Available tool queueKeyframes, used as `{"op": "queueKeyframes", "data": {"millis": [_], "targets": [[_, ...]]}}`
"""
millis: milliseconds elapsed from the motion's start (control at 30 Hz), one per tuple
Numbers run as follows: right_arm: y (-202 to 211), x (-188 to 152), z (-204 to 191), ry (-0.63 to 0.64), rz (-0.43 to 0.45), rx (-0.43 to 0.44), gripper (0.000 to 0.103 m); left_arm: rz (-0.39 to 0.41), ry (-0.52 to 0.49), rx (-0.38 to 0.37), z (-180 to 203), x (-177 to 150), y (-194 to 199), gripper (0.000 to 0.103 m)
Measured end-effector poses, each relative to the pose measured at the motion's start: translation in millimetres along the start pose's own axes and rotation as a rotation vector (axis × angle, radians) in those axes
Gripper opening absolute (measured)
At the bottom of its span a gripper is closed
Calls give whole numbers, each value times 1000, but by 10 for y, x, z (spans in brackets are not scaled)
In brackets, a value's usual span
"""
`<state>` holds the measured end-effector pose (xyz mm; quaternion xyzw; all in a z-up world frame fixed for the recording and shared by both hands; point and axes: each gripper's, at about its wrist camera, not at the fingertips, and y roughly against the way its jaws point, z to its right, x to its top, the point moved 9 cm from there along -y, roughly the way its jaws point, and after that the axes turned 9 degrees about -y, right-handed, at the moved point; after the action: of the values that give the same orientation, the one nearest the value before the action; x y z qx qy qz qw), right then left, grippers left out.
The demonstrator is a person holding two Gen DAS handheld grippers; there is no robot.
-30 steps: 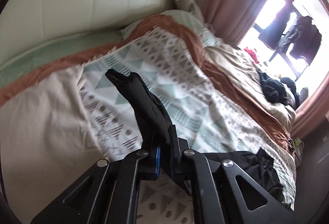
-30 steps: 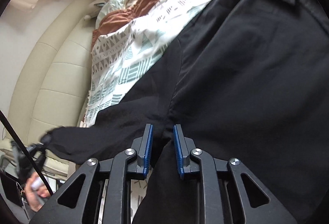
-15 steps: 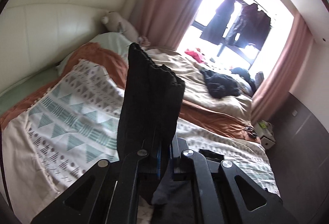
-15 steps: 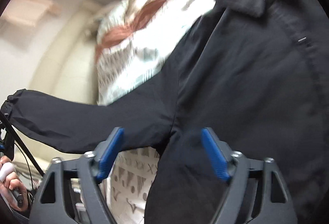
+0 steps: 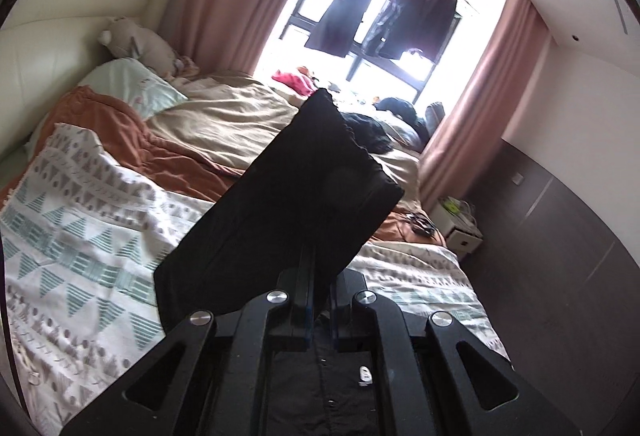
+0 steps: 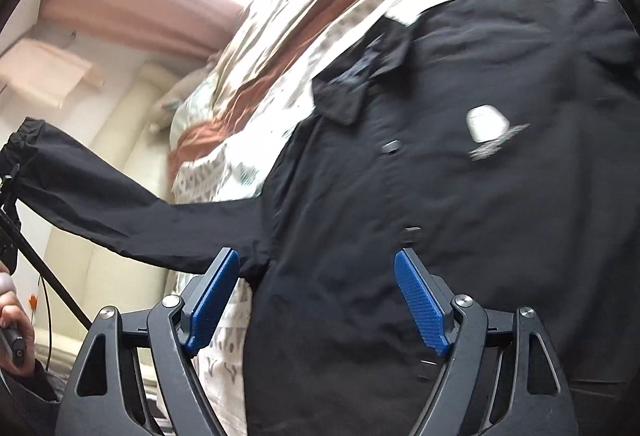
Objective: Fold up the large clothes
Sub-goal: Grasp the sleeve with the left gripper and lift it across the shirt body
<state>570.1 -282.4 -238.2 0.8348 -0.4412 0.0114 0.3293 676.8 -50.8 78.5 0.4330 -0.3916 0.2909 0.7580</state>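
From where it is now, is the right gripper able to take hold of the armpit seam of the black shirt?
Probably yes. The right gripper has its tongs wide open over the black shirt, and the armpit seam lies uncovered beside its blue pad.

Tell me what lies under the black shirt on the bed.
Under the black shirt lies the patterned white blanket, showing along its left edge and above its collar. The left claw holds one sleeve lifted. What lies beneath the shirt's middle is covered.
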Motion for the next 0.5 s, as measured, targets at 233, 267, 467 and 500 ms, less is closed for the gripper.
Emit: {"op": "queueKeyframes", "data": {"millis": [233, 267, 467, 500], "targets": [[592, 232, 304, -124, 124, 13, 79, -70, -26, -103, 596, -184, -503, 8], [638, 270, 352, -136, 135, 14, 79, -81, -33, -116, 677, -220, -573, 8], [907, 420, 802, -243, 225, -49, 79, -162, -43, -216, 1128, -541, -1124, 8], [935, 428, 864, -264, 233, -58, 79, -173, -45, -227, 1172, -594, -1207, 8]]}}
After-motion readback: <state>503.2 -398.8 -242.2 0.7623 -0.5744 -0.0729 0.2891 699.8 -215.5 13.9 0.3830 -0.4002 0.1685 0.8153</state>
